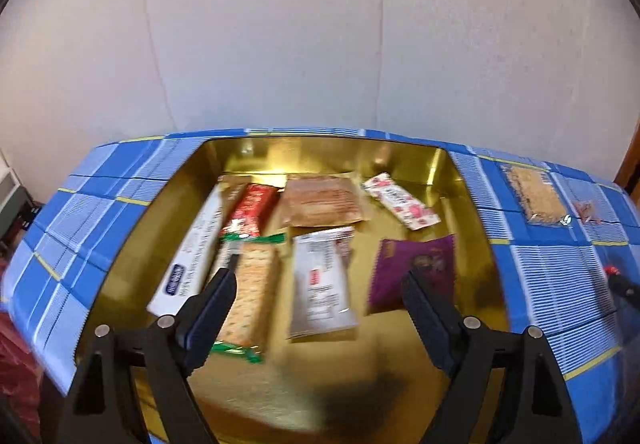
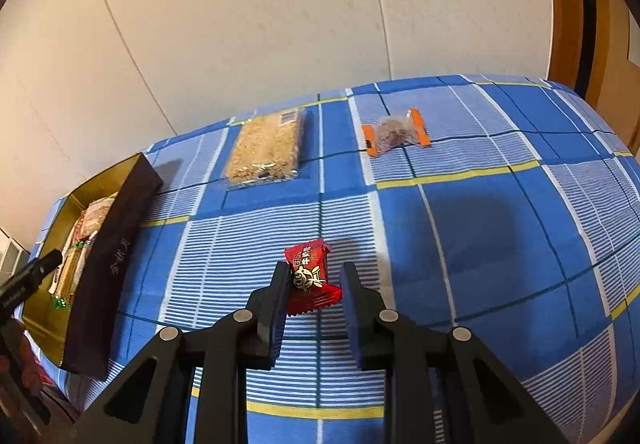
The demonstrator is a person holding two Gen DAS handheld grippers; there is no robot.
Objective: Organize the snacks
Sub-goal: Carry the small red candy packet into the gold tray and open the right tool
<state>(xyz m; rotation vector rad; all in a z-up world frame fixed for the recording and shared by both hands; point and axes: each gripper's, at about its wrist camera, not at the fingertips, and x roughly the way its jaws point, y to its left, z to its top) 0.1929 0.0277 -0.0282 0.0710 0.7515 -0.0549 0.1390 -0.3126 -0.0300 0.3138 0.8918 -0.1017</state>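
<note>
While claws gape — 7 snacks boxed.

You can make out "牛奶糖" in white on the red candy wrapper. At nine o'clock of it, the dark box wall carries gold script too cursive to read.

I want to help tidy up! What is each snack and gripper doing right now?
Gold box: open, holds snacks.
Red candy: on cloth, between fingers, not gripped.
Grain bar: on cloth.
Orange-ended candy: on cloth.
Left hand-held gripper: open, empty.
Right hand-held gripper: open.
</note>
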